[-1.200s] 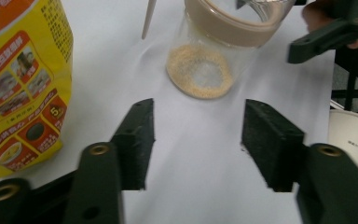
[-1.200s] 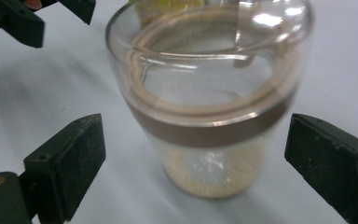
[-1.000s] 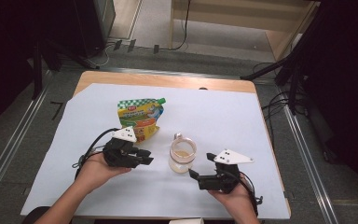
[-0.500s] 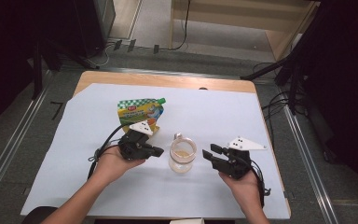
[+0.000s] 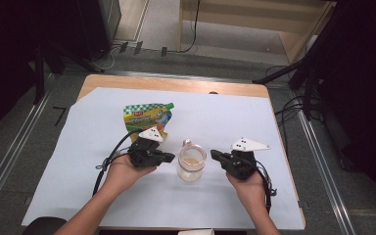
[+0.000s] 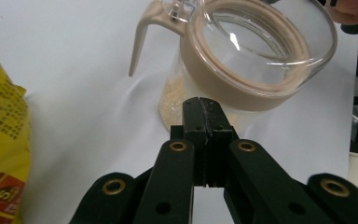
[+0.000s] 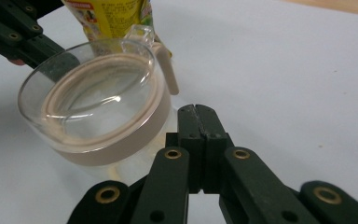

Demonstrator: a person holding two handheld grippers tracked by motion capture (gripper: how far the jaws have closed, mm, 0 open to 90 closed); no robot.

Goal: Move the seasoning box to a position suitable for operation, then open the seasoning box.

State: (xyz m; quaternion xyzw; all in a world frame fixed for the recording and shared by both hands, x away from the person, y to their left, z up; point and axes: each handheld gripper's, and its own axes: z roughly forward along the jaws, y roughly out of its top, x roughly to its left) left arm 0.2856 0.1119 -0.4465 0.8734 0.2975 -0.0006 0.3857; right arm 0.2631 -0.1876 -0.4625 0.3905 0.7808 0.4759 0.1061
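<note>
Left gripper [image 5: 169,157], held in the left hand [image 5: 125,171]: fingers [image 6: 193,122] pressed flat together, nothing between them. Tips point at the glass jar [image 5: 192,162], which stands just ahead of them, close but not touching as far as the left gripper view shows.

Right gripper [image 5: 215,155], held in the right hand [image 5: 247,183]: its fingers [image 7: 214,128] have just been closing and now meet, nothing between them. The jar sits just ahead and to one side of these tips, a small gap showing.

Jar: upright on the white sheet [image 5: 284,147] covering the worktop [image 5: 176,83], between the two sets of fingertips. Clear lid with beige seal [image 6: 242,88] and beige clasp [image 6: 142,32]; pale grainy contents low inside.

Beyond the left fingers: yellow-green spouted pouch [image 5: 147,117], lying flat, near the jar but apart from it.
</note>
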